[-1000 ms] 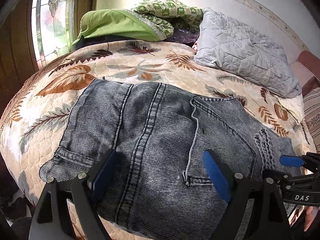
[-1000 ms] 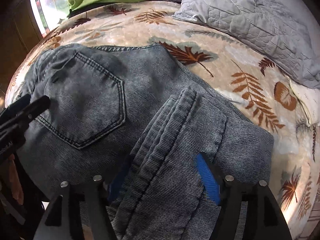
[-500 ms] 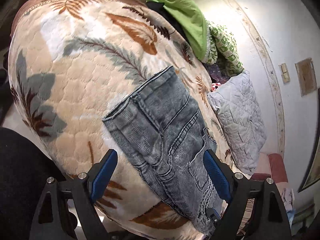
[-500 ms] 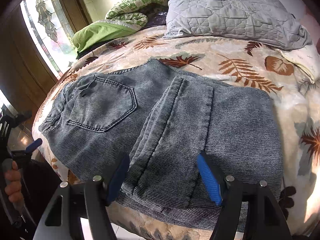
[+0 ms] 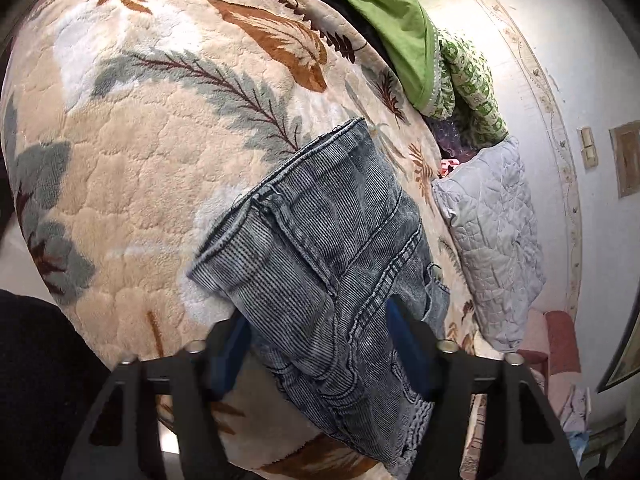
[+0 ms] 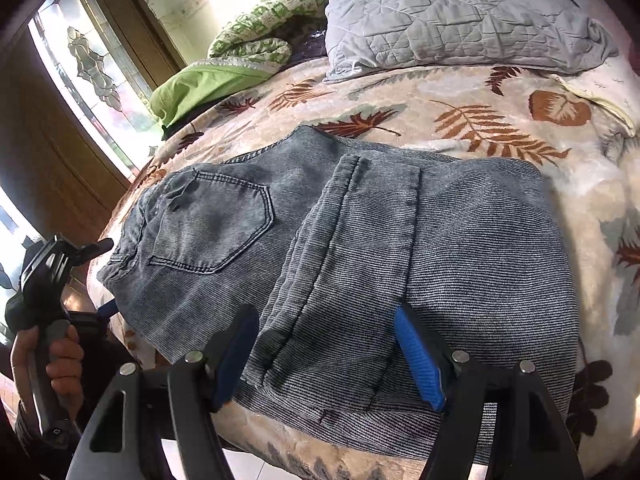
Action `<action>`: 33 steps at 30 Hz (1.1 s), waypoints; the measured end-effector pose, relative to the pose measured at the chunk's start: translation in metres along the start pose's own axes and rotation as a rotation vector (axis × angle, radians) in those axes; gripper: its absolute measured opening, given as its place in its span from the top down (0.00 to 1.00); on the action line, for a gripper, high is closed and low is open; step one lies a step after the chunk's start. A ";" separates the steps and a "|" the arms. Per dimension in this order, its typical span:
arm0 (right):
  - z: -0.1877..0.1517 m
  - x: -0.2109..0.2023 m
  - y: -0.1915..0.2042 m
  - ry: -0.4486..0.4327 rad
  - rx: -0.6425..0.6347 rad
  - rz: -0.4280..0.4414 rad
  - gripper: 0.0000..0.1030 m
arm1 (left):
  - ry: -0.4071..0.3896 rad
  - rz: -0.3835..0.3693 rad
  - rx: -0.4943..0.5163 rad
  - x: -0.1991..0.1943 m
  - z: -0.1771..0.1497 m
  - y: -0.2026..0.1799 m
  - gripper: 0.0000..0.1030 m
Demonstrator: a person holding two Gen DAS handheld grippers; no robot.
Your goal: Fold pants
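Grey-blue denim pants [image 6: 328, 240] lie folded on the leaf-patterned bed blanket [image 6: 500, 120], back pocket up, with the legs folded over on the right half. My right gripper [image 6: 324, 356] is open, its blue-padded fingers straddling the near edge of the folded legs. In the left wrist view the pants [image 5: 332, 264] show from the waistband end. My left gripper [image 5: 320, 348] is open, its fingers on either side of the waistband edge at the bed's rim. The left gripper also shows in the right wrist view [image 6: 92, 280], held by a hand.
A grey quilted pillow [image 6: 452, 12] lies at the bed's head. A green cloth [image 6: 200, 84] and a green-patterned quilt [image 6: 260, 32] are piled near the stained-glass window [image 6: 80, 64]. The bed edge drops to tiled floor [image 6: 256, 464] just below both grippers.
The left gripper has swung from over the pants to the waistband end and closed in on it, fingers still open. The right gripper has pulled back to the near edge.
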State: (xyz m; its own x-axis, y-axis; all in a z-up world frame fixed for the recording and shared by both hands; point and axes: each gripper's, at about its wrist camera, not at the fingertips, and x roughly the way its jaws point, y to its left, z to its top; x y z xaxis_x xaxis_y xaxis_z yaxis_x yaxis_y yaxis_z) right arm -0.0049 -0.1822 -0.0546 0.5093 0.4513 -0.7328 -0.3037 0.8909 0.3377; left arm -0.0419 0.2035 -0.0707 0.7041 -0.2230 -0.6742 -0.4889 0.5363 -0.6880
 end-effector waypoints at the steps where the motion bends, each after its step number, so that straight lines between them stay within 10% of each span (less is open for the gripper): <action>1: 0.000 -0.001 -0.001 -0.002 0.004 0.003 0.29 | -0.004 0.030 0.033 0.000 0.001 -0.004 0.81; 12: 0.001 -0.008 -0.025 0.000 0.169 0.118 0.29 | -0.184 0.065 0.507 -0.045 -0.039 -0.116 0.87; 18: 0.003 -0.052 -0.068 -0.184 0.357 0.139 0.29 | -0.219 0.002 0.823 -0.051 -0.106 -0.204 0.88; 25: -0.013 -0.115 -0.135 -0.417 0.616 0.130 0.29 | -0.124 -0.063 1.054 -0.024 -0.192 -0.266 0.89; 33: -0.036 -0.144 -0.190 -0.521 0.840 0.193 0.28 | 0.141 0.031 1.176 0.068 -0.282 -0.264 0.91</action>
State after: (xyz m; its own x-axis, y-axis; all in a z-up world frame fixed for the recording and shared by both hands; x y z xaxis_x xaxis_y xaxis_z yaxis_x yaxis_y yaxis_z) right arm -0.0493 -0.4185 -0.0347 0.8610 0.3783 -0.3401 0.1459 0.4568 0.8775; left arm -0.0103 -0.1827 -0.0113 0.6014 -0.2447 -0.7606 0.3209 0.9458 -0.0506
